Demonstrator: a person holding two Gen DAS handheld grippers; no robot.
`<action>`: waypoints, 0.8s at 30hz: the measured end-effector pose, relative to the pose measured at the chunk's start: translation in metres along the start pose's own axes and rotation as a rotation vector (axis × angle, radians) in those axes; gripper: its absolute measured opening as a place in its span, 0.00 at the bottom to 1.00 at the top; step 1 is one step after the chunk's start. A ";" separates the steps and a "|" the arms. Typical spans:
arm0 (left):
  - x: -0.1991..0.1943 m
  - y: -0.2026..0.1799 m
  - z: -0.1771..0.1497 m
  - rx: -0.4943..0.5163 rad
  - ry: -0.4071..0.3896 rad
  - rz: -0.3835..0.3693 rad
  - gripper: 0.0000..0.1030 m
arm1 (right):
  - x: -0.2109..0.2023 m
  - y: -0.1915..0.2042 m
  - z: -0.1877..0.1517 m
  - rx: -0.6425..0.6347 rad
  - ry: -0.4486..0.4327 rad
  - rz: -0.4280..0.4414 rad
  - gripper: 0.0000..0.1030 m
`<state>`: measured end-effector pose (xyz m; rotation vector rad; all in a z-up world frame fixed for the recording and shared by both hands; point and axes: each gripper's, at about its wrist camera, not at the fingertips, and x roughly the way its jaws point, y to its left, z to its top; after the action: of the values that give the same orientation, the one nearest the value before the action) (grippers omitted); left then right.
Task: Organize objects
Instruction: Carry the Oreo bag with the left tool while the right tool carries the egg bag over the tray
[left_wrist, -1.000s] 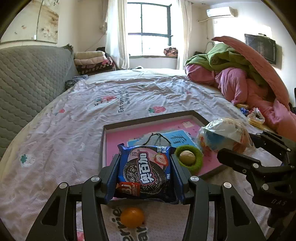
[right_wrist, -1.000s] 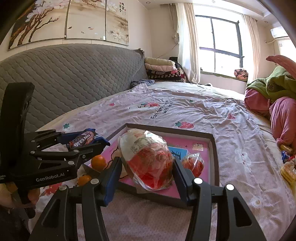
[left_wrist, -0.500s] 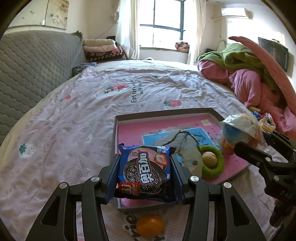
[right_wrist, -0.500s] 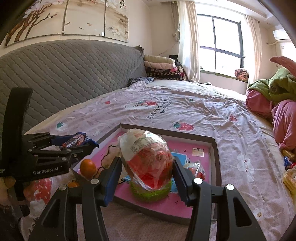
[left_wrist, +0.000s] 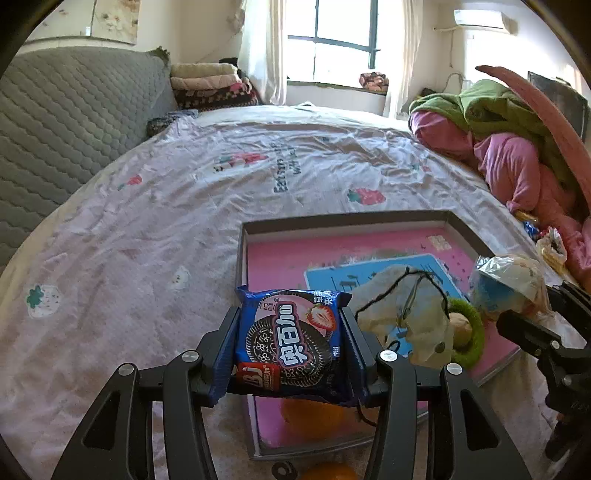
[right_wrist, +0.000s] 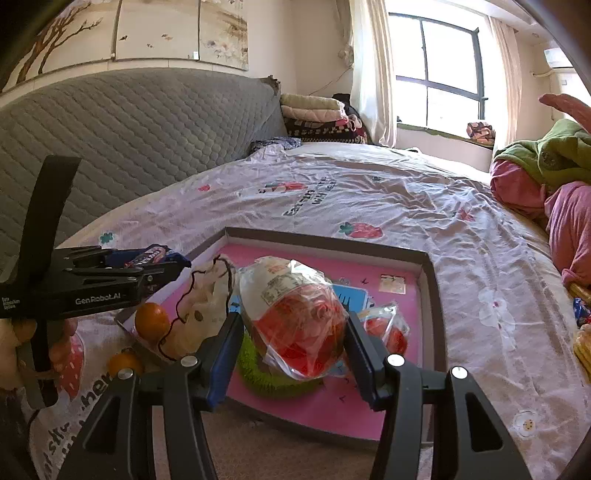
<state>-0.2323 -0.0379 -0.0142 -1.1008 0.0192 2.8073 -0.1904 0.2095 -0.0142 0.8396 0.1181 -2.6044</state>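
Cookie packet (left_wrist: 291, 339), blue with a strawberry print, sits centre-low in the left wrist view, clamped flat between the pads of the left gripper (left_wrist: 290, 349); jaws about half open, closed on the packet's two edges. It hangs over the near-left corner of the pink-floored tray (left_wrist: 242, 258), which lies on the bedsheet (left_wrist: 147, 221).

Step in hand, as judged: carrying both items to the tray for drop-off. One orange (left_wrist: 314, 413) lies in the tray directly under the packet; a second orange (left_wrist: 328, 472) sits outside the near rim, at the bottom edge of the frame. Right of the packet: a beige pouch (left_wrist: 406, 314) with a black cord, then a green ring (left_wrist: 471, 332) around a walnut-like object.

Right wrist view, centre: the right gripper (right_wrist: 293, 332) holds a clear bag of red contents (right_wrist: 299, 321), jaws about half open, pads pressing its sides. The bag hangs above the green ring, near the tray's front rim.

Next move probably calls for lowering each item to a bare patch of the pink floor, clear of the orange and ring, then opening the jaws.

Versus one second earlier: both grippers have advanced over the tray. The packet was short of the near rim then; the orange that lay on the sheet below it now shows inside the tray. Grips unchanged.
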 end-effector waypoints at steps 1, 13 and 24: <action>0.001 -0.001 -0.001 0.001 0.002 0.001 0.51 | 0.001 0.001 -0.001 -0.002 0.004 0.001 0.53; 0.011 -0.009 -0.004 0.024 0.017 -0.018 0.51 | 0.016 0.004 -0.012 -0.017 0.039 -0.005 0.54; 0.016 -0.012 -0.004 0.043 0.029 -0.013 0.53 | 0.021 0.006 -0.016 -0.022 0.054 -0.006 0.54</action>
<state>-0.2398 -0.0239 -0.0278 -1.1278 0.0742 2.7657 -0.1952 0.2001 -0.0392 0.9030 0.1649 -2.5824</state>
